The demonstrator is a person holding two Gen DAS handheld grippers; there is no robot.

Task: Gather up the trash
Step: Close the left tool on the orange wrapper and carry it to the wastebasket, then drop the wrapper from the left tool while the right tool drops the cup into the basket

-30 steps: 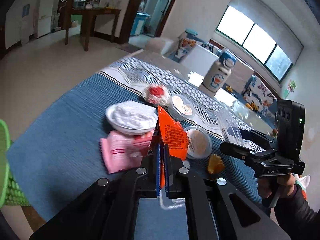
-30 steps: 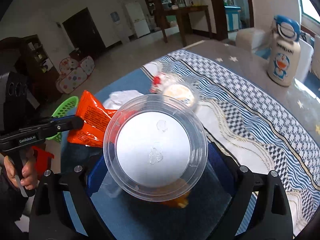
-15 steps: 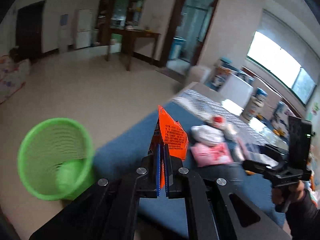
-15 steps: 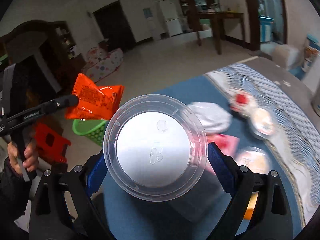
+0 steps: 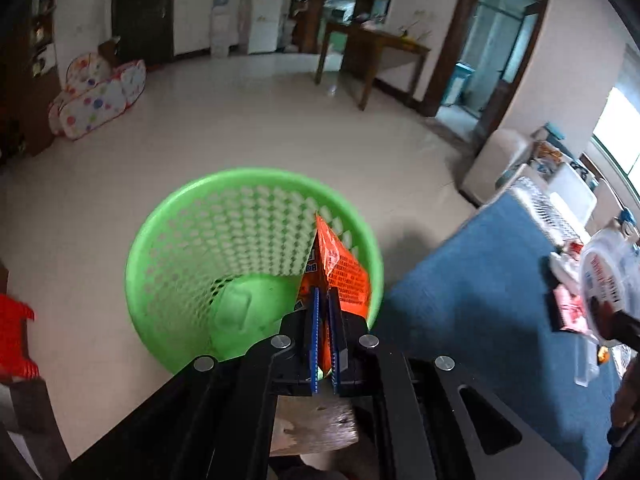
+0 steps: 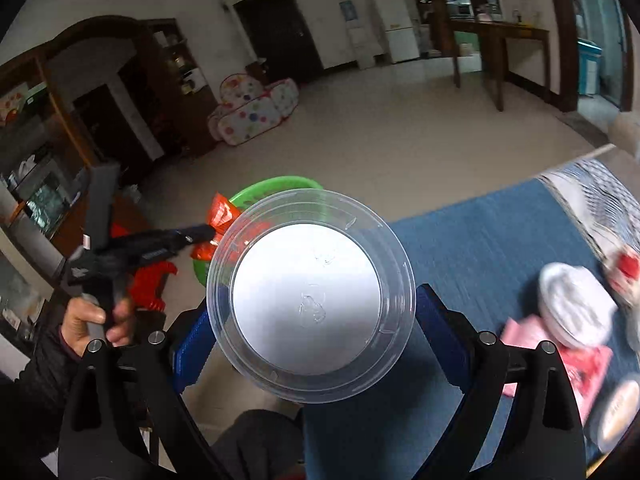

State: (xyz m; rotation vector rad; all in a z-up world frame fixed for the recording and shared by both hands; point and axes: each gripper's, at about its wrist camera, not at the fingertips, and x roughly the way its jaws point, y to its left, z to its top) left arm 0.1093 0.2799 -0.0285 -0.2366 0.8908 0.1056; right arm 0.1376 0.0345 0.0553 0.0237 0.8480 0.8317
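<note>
Orange wrapper (image 5: 338, 270) clamped in left gripper (image 5: 325, 320) above green basket (image 5: 160, 248), unreleased; right gripper (image 6: 316, 320) clamps clear tub (image 6: 310, 300); basket empty; 2 items pending.

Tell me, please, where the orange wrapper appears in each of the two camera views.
Left wrist view: the orange wrapper stands at centre, clamped in the left gripper, over the green basket.
Right wrist view: left of centre, partly behind the clear plastic lid in the right gripper.
Shared landmark: the green basket and the spotted play tent.
</note>
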